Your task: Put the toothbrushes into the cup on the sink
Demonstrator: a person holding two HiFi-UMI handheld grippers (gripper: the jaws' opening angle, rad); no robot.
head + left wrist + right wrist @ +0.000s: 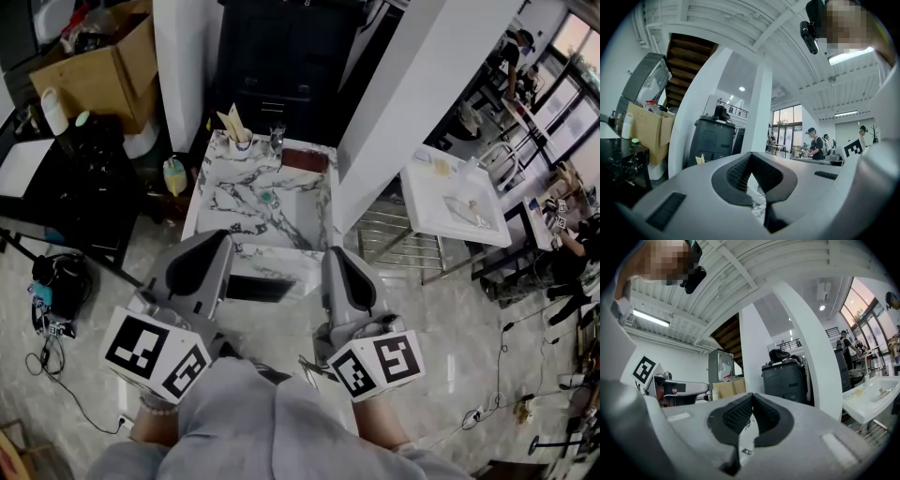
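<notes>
Left gripper (217, 242) and right gripper (336, 255) both had jaws clenched on nothing. The marble sink (221, 192) and cup (242, 142) lay well ahead of them; arriving unopened could topple the cup.

A broad white column (412, 103) rises through the room. Left of it stands a dark cabinet (281, 56), and further left an open cardboard box (103, 70) and a black table (56, 169). Right of the column a white washbasin (450, 202) sits on a metal rack (394, 239), with tall windows (572, 42) beyond. Loose cables (56, 375) trail over the pale glossy floor (469, 319), and a strip light (848, 55) glows overhead
</notes>
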